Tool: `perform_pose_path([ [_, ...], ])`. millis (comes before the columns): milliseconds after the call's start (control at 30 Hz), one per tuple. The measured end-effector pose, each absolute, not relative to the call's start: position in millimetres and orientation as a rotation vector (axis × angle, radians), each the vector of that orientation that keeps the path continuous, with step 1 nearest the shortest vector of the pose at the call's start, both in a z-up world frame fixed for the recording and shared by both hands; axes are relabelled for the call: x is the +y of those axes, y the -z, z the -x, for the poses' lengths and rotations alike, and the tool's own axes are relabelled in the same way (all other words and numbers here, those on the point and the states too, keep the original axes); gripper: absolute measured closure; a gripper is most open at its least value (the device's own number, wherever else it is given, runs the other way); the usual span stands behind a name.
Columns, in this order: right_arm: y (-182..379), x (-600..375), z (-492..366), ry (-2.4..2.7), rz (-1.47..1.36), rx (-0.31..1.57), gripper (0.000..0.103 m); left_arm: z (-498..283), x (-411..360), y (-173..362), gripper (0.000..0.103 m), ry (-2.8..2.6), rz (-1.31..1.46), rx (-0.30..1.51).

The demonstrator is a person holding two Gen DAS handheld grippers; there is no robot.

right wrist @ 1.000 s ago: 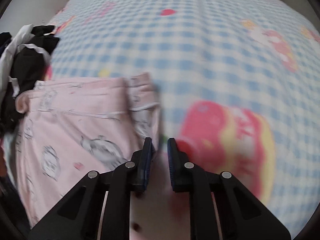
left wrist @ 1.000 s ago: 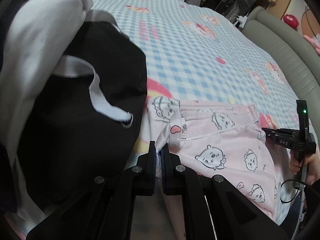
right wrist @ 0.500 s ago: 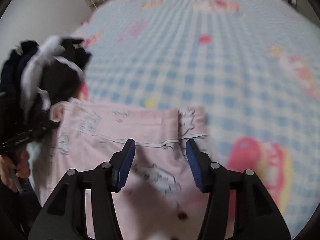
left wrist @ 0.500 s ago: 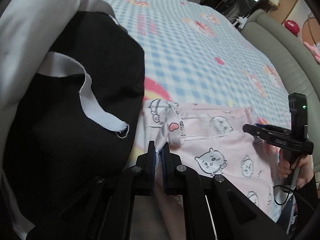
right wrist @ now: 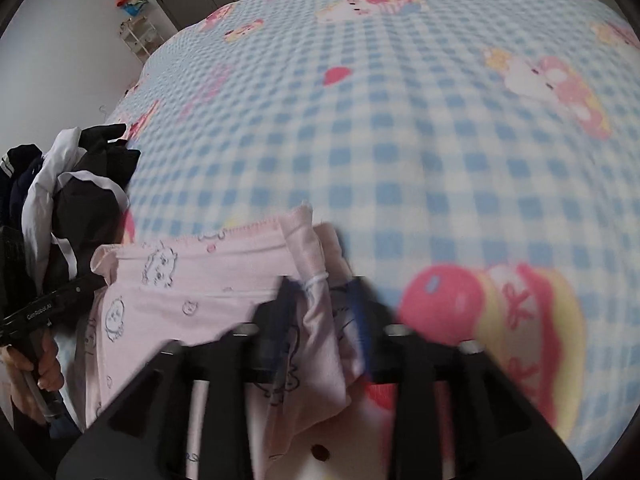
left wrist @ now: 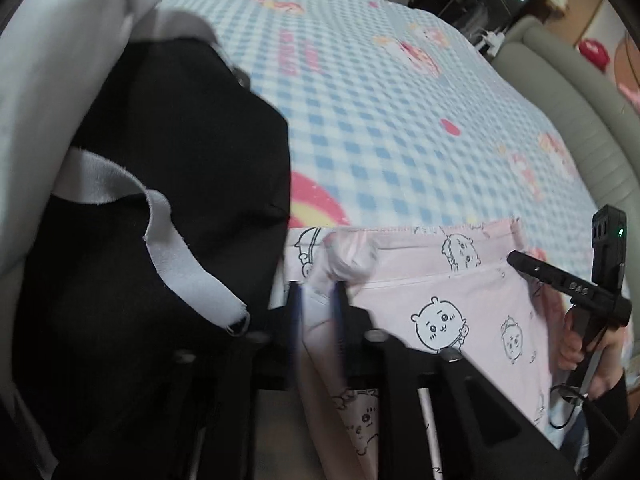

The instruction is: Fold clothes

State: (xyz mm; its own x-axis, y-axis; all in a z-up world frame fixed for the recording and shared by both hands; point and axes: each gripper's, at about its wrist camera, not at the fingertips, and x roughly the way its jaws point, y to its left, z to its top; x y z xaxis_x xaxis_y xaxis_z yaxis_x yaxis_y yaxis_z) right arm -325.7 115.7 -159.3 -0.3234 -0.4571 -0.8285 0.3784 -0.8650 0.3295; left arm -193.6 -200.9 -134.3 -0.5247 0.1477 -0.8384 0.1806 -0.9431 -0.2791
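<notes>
I have the pink garment [left wrist: 460, 304] lying on the bed [left wrist: 380, 112] at its near edge, printed with small cartoon faces, its hemmed top edge running across both views.

My left gripper [left wrist: 318, 300] points forward and slightly down over the garment's left corner. Its jaws stand a narrow gap apart, and a bunched fold of the pink cloth sits between them; motion blur keeps me from saying whether they press on it.

My right gripper [right wrist: 322, 300] sits at the garment's opposite top corner, pointed across the bed. Its jaws are also partly parted, with a hanging fold of pink fabric between them, blurred as well, so I cannot tell if the cloth is pinched.

In the left wrist view I see the right gripper [left wrist: 568, 284] from the side, level over the cloth, with a hand [left wrist: 580, 348] wrapped around its handle below. In the right wrist view the left gripper's handle is held by a hand [right wrist: 36, 364] at the lower left.

A pile of black and white clothes [left wrist: 140, 208] lies on the bed just beside the garment's left edge, touching it. A grey padded bed frame [left wrist: 560, 92] curves along the bed's far right side.
</notes>
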Motion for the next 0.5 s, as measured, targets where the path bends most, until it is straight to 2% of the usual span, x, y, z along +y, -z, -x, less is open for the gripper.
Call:
perform_pose_path([
  [33,162,119,323,2.182,-1.413,-0.142,0.047,194,-199,133,0.074,2.668,-1.521,0.506],
  [100,170,120,324,2.098,-1.428,-0.228,0.039,198,-192,133,0.067,2.632,-1.525,0.414],
  [133,174,116,324,2.099,-1.431,-0.225,0.039,200,-189,133,0.066,2.614,-1.529,0.371],
  [167,177,110,322,2.113,-1.429,-0.195,0.042,203,-186,139,0.063,2.596,-1.548,0.352],
  [233,177,103,320,2.136,-1.414,-0.167,0.074,212,-184,149,0.067,2.589,-1.586,0.385],
  [267,174,102,318,2.146,-1.402,-0.169,0.083,216,-183,153,0.087,2.599,-1.601,0.424],
  [300,171,101,317,2.156,-1.389,-0.171,0.093,218,-177,148,0.093,2.629,-1.596,0.407],
  [367,153,110,310,2.203,-1.337,-0.162,0.096,222,-165,138,0.095,2.689,-1.585,0.378],
  [500,129,136,319,2.307,-1.329,-0.162,0.098,240,-148,107,0.095,2.854,-1.525,0.472],
])
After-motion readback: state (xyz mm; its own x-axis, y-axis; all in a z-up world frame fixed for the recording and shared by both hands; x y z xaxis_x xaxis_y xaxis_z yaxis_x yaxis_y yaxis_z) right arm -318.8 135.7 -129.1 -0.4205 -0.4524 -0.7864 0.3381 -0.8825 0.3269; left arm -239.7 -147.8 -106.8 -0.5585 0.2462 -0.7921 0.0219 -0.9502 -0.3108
